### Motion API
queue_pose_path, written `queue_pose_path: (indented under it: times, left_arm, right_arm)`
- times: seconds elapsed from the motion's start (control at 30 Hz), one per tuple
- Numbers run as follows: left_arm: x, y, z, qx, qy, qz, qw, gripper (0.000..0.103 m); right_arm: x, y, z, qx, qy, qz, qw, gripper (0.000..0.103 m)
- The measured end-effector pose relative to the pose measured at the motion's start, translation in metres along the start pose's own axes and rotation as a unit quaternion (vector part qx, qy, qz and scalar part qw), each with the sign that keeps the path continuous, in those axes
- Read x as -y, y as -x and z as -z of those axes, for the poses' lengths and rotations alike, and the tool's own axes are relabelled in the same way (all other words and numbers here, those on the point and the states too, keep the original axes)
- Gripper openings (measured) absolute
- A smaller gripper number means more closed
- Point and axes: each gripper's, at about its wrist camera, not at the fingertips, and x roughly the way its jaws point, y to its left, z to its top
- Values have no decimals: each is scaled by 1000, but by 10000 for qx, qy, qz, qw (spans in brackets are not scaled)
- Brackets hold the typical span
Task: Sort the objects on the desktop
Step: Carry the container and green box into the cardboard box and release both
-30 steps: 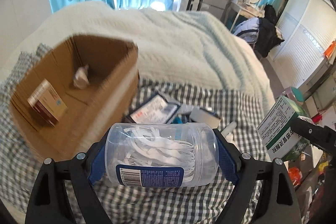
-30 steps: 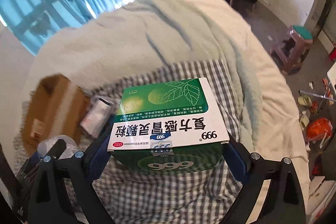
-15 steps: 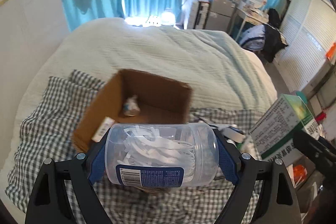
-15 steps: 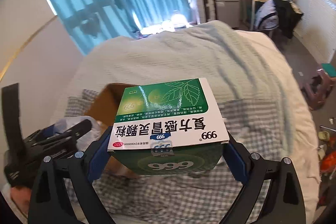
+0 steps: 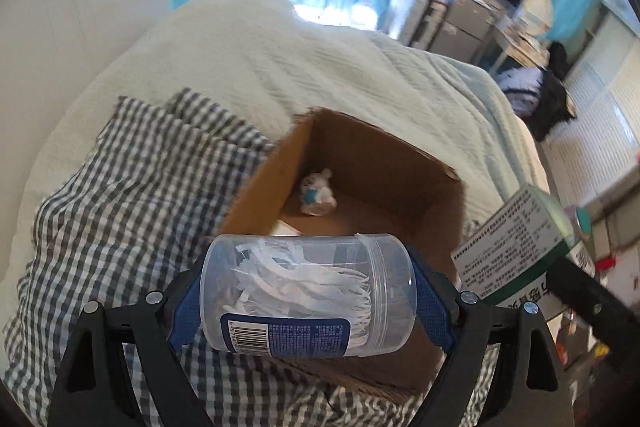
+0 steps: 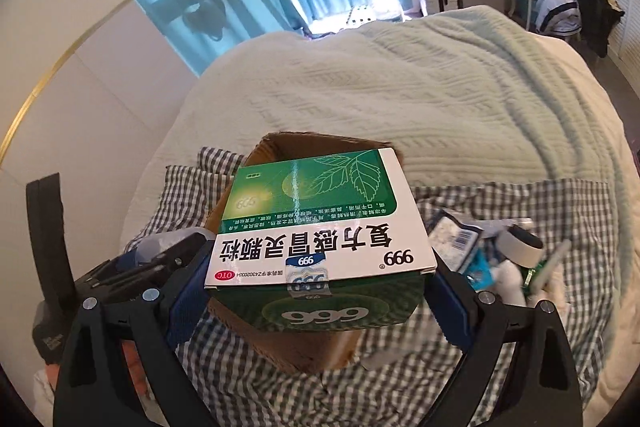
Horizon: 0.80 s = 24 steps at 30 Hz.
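Checked cloth (image 5: 120,211) over a pale quilted bed (image 6: 420,87) carries my cardboard box (image 5: 380,183), a small toy (image 5: 318,191) inside. My left gripper (image 5: 308,293) clamps a clear jar (image 5: 304,291) of floss picks above the box's near edge; my right gripper (image 6: 316,291) clamps a green medicine carton (image 6: 320,227) over it, with leftover clutter (image 6: 496,255) beside.

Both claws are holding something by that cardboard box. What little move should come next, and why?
Probably ease the left claw forward and down over the cardboard box, then let go. It grips the clear jar just short of the box's near edge, and the box is open with room beside a small toy. The right claw can follow with the green medicine box.
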Motion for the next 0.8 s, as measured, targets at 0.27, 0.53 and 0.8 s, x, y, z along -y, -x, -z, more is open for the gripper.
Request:
queue_pose_path:
  times: [0.27, 0.53, 0.8]
  left_arm:
    - [-23, -20, -6, -163, 162, -221, 9995, 89]
    - [-24, -14, -4, -151, 333, -15, 9993, 102]
    - [-9, -2, -1, -88, 283, 24, 9996, 102]
  right_arm:
    - [-10, -29, -5, -86, -248, -64, 9996, 95]
    - [1, -27, -3, -59, -816, -281, 9963, 96]
    - [3, -6, -3, 146, -895, -298, 9954, 98]
